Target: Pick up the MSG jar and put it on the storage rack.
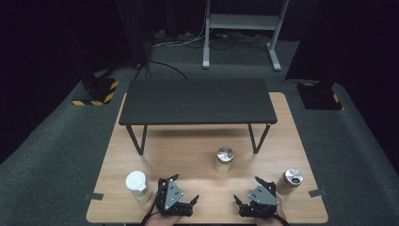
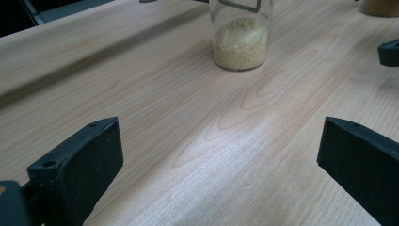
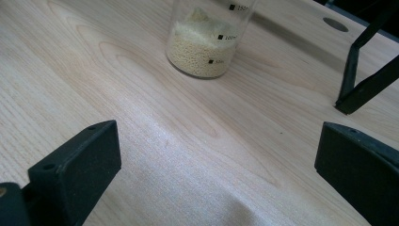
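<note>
Both the left gripper and right gripper are being held spread and empty, aimed at the grain jar standing mid-table before the shelf, seemingly for a reach.

The glass jar of pale grains, in the right gripper view, bears a printed volume scale of small black squares with figures beside them; the top mark reads 150, cut by the frame's edge; the next appears to read 100; the lowest figure is too blurred to tell.
</note>
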A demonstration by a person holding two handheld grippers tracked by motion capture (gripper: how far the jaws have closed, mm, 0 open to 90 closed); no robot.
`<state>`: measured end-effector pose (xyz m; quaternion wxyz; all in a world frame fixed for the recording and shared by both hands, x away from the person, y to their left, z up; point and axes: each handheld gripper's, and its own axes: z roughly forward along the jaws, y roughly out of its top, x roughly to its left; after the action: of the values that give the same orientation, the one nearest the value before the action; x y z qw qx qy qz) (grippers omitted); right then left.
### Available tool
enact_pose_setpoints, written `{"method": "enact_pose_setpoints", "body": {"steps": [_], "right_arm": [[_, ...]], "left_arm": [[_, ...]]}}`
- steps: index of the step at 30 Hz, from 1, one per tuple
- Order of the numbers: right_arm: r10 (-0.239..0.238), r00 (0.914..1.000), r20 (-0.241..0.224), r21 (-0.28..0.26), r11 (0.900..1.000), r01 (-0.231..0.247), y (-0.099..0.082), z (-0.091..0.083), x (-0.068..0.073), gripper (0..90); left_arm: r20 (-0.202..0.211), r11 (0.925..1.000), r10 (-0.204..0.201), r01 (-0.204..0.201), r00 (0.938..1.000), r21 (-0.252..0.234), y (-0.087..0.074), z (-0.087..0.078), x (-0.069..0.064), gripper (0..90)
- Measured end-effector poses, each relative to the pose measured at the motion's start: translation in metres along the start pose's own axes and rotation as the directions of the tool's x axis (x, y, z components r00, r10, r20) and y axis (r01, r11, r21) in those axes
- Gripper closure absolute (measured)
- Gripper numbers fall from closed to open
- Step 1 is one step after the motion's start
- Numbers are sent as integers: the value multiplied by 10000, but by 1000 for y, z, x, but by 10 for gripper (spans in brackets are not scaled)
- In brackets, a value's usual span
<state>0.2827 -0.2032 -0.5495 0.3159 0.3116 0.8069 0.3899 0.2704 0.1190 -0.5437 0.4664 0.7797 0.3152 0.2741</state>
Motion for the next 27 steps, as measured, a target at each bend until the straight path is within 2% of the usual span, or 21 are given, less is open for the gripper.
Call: {"method": "enact_pose_setpoints", "body": {"steps": [3,7,14,23,27], "right_arm": [[-11,10000,1,-29,10000,11,0,0,0,0],[-53,10000,29,-53,10000,53,0,0,0,0],[-84,10000,-10,-22,10000,84,0,0,1,0],[-172,9999,-12,27,9998,172,0,0,2,0],[-210,9998,-32,42,9998,210,0,0,2,0]], "left_arm": [[-20,9998,115,-115,9999,-184,4,-5,-1,10],[29,9997,-109,110,9999,-209,9,-12,0,3],[43,9992,-57,59,10000,-401,19,-23,-1,3],[261,9975,-225,242,9994,-669,27,-33,-5,3],[368,9968,-119,148,9993,-785,31,-37,-8,3]]}}
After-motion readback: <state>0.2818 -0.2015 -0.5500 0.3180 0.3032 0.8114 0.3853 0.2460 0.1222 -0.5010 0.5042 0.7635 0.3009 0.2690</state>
